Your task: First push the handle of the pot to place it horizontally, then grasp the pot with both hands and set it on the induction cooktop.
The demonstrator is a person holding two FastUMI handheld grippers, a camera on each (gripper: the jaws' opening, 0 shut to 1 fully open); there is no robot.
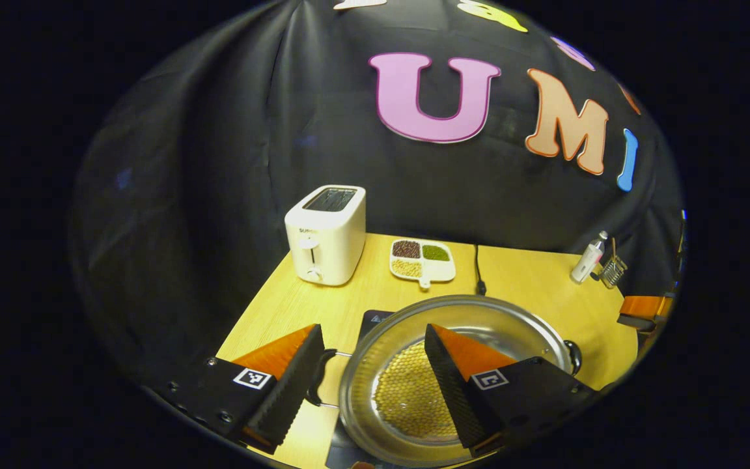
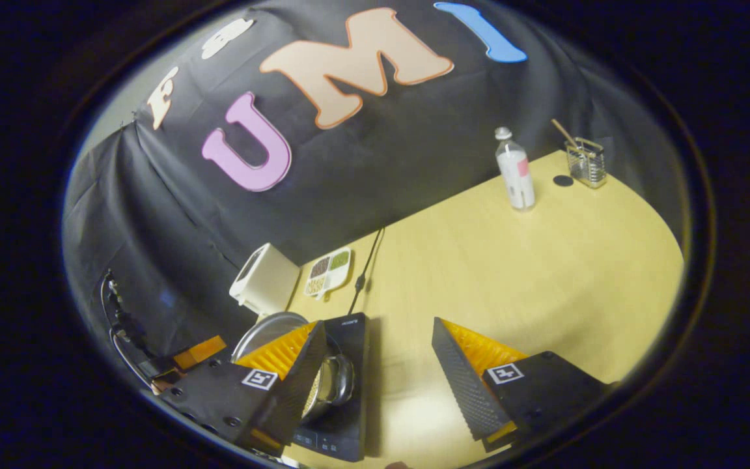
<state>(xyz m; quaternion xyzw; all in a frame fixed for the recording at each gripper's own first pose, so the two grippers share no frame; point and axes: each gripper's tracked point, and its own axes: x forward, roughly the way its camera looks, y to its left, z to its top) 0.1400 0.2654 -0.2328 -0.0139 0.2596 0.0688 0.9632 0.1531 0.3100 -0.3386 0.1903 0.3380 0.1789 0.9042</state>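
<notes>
Both hand-held grippers, left and right, gape wide, straddling the empty pot's rim, gripping nothing.

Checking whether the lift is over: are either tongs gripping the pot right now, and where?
Nothing is held. The left tongs stand open astride the pot rim beside its handle; the right tongs are open beside it.
</notes>
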